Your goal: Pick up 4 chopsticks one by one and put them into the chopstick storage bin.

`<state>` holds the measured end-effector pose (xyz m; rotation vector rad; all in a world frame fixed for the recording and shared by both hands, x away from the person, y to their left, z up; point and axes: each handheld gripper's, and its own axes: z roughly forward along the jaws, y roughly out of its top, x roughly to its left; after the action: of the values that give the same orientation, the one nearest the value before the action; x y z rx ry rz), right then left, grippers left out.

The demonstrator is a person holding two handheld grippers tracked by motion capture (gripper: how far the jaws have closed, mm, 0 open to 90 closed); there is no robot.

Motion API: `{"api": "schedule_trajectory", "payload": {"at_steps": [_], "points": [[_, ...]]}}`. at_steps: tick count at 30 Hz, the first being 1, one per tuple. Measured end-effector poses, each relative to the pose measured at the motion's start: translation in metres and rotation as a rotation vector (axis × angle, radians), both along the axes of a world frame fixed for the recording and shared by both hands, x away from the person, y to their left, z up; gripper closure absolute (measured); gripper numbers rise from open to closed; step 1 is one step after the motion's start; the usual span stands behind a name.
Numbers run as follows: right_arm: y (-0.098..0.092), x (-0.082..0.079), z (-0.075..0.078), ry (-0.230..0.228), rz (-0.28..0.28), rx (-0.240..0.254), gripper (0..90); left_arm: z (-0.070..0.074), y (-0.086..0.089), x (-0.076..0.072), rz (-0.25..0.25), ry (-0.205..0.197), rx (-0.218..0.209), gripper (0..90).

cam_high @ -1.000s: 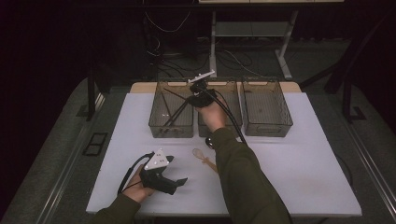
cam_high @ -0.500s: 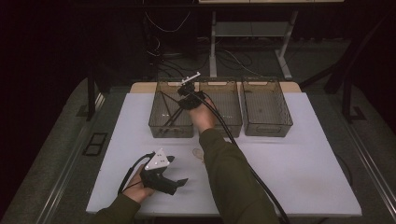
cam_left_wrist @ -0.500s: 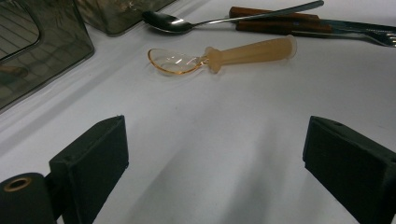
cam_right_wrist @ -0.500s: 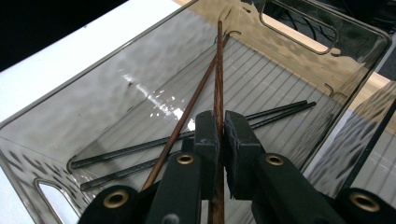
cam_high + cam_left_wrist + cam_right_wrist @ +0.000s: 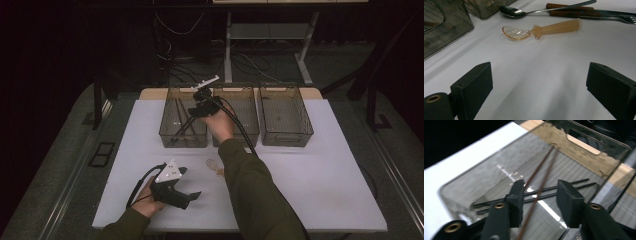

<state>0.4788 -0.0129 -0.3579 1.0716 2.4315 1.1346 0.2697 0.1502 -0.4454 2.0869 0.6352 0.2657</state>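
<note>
Nearest the person, the left gripper (image 5: 196, 195) rests low on the white table (image 5: 310, 175) at its near left edge, its jaws spread wide with nothing between them. Ahead of it lies one spoon (image 5: 541, 29) with a clear amber bowl and a pale tan handle, flat on the table. Just past it, in the left gripper view, lie one metal spoon (image 5: 514, 12), two brown-handled pieces (image 5: 571, 10) side by side, and the tines of a fork (image 5: 627, 20) at the right edge.

Farther back stand three clear, smoke-tinted bins in a row across the table: the left bin (image 5: 170, 136), the middle bin (image 5: 248, 107) and the right bin (image 5: 286, 112).

The right gripper (image 5: 196, 111) hangs over the left bin, reached in from the middle bin's side. Its jaws have just been opening; they stand partly apart. Two thin brown chopsticks (image 5: 541, 172) run between the jaws without the pads pressing on them, slanting away to the bin's far wall. They are long, slim and reddish-brown, close together along most of their length. Under them two black chopsticks (image 5: 554, 190) lie crosswise on the bin's floor, nearly parallel. The bin's far wall has a handle slot (image 5: 584, 143), and the table's wooden edge (image 5: 626, 178) shows beyond it.
</note>
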Motion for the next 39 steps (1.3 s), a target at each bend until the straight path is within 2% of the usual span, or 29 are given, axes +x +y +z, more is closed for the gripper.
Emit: {"api": "schedule_trajectory", "payload": {"at_steps": [4, 14, 16, 21, 26, 30, 39], "points": [[-0.012, -0.008, 0.003, -0.012, 0.039, 0.017, 46.8, 0.0, 0.001, 0.001, 0.003, -0.002, 0.005, 5.9], [-0.05, -0.031, 0.007, -0.002, 0.089, 0.077, 41.1, 0.0, 0.001, 0.0, 0.005, -0.002, 0.008, 5.8], [-0.059, -0.036, 0.008, 0.001, 0.103, 0.073, 40.3, 0.0, 0.001, -0.001, 0.008, 0.002, 0.009, 5.8], [-0.079, -0.048, 0.009, 0.002, 0.113, 0.109, 38.9, 0.0, 0.001, -0.002, 0.012, 0.0, 0.007, 5.9], [-0.101, -0.066, 0.007, -0.007, 0.125, 0.101, 37.9, 0.0, 0.002, -0.002, 0.02, 0.01, 0.004, 5.9], [-0.117, -0.077, 0.007, -0.016, 0.128, 0.101, 37.8, 0.0, 0.004, -0.001, 0.01, 0.006, 0.03, 5.8], [-0.15, -0.1, 0.004, -0.024, 0.125, 0.122, 37.9, 0.0, 0.004, -0.002, 0.018, 0.01, 0.02, 5.8]]}}
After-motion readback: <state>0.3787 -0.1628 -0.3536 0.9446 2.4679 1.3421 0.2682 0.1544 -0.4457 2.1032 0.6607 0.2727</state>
